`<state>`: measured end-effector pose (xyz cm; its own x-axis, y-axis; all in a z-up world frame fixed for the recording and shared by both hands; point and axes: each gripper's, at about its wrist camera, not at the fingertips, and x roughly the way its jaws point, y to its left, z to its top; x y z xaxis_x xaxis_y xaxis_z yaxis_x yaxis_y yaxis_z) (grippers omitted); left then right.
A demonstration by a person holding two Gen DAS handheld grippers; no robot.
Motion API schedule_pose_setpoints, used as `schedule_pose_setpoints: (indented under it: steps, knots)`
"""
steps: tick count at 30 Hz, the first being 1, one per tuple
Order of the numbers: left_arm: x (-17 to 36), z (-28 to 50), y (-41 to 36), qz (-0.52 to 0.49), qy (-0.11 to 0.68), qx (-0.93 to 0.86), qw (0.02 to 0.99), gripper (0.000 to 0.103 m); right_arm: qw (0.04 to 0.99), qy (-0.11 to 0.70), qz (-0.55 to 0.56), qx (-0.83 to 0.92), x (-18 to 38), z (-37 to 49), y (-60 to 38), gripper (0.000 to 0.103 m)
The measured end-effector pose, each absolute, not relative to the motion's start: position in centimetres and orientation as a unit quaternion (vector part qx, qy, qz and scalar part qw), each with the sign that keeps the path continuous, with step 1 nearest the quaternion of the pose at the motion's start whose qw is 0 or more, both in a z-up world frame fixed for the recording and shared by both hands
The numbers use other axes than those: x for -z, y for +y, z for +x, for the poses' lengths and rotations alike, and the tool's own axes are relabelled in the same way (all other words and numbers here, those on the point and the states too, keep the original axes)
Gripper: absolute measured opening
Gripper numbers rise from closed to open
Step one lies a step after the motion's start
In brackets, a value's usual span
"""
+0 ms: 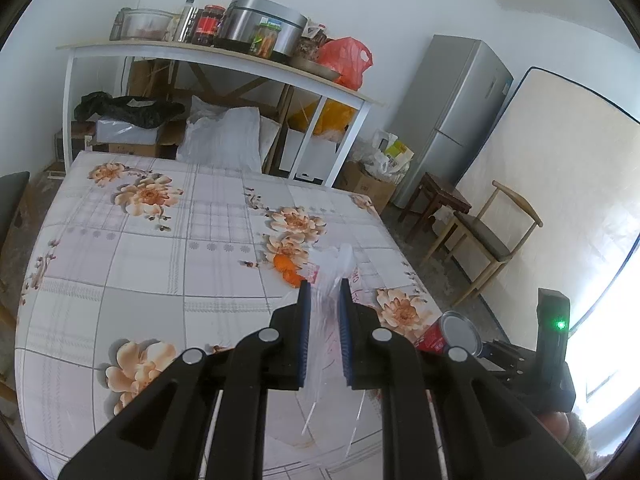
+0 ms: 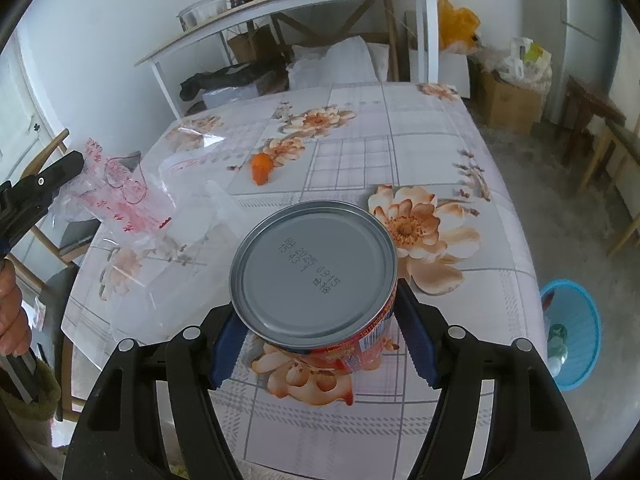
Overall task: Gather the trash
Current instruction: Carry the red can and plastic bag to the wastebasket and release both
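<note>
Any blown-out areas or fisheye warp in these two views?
Left wrist: window at the lower right is blown out white; the shelf bows with fisheye. Right wrist: evenly lit, can lid print sharp, table edges curve, and the clear plastic bag shows glare.

Can label mostly hidden under lid; blue basket contents unclear (edge distortion).

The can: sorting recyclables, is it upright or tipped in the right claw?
Tipped. The can turns its flat date-stamped end toward the camera, red label below, between the right claw.
</note>
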<state>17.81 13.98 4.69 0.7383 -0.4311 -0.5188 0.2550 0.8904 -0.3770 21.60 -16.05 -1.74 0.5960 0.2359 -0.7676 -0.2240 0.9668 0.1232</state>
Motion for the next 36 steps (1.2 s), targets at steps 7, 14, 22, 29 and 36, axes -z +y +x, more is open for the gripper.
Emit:
schedule_pose_setpoints:
  steps: [7,14,22,29,36]
  knots:
    - [-5.4,17.6,13.7,-0.144,0.303,0.189,0.923,0.012,0.896,0.424,0.018,-0.134,1.3,21.2,-16.4,0.065]
    - [-7.0,17.7,12.4,-0.135,0.288,0.200,0.927,0.012,0.901,0.408,0.039,-0.142,0.1,20.7,-17.6,0.065]
    - [-10.1,18.7,8.3,-0.121,0.271,0.267,0.917,0.012,0.921,0.358,0.100,-0.114,-3.8,18.8,-23.1,0.065]
    - [-12.4,21.3,-0.7,-0.095,0.285,0.361,0.883,0.012,0.940,0.303,0.153,0.022,-6.9,14.3,-33.4,0.065]
    - [-10.4,22.3,-10.8,-0.060,0.342,0.431,0.833,0.013,0.906,0.315,0.238,0.154,-2.9,9.7,-42.7,0.065]
